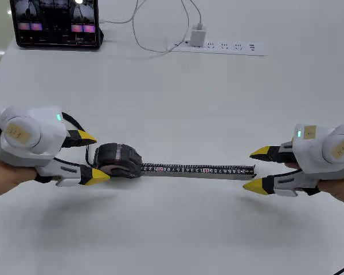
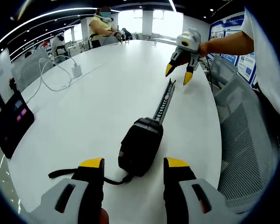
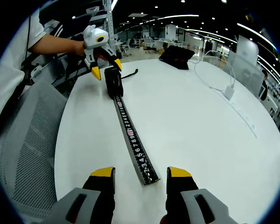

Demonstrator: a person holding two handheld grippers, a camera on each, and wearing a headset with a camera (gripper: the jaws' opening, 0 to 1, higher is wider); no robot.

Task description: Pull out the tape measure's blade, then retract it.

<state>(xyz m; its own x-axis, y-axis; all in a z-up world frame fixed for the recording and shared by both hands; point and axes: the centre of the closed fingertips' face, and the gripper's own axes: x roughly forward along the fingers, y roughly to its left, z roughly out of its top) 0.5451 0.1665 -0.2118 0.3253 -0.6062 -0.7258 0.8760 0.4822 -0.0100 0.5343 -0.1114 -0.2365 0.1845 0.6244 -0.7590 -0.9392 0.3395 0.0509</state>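
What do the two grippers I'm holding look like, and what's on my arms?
They match: the left gripper and right gripper each have a rounded white housing, grey-white jaws ending in pointed yellow tips, a small green light, and a tan sticker whose writing is too small to read. You wear a white short sleeve.

Tape measure (image 1: 117, 160) lies on table (image 1: 178, 103), blade (image 1: 198, 170) extending rightward.

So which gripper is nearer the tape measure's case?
Left. The left gripper has its open jaws either side of the case; the right gripper is at the far end of the blade.
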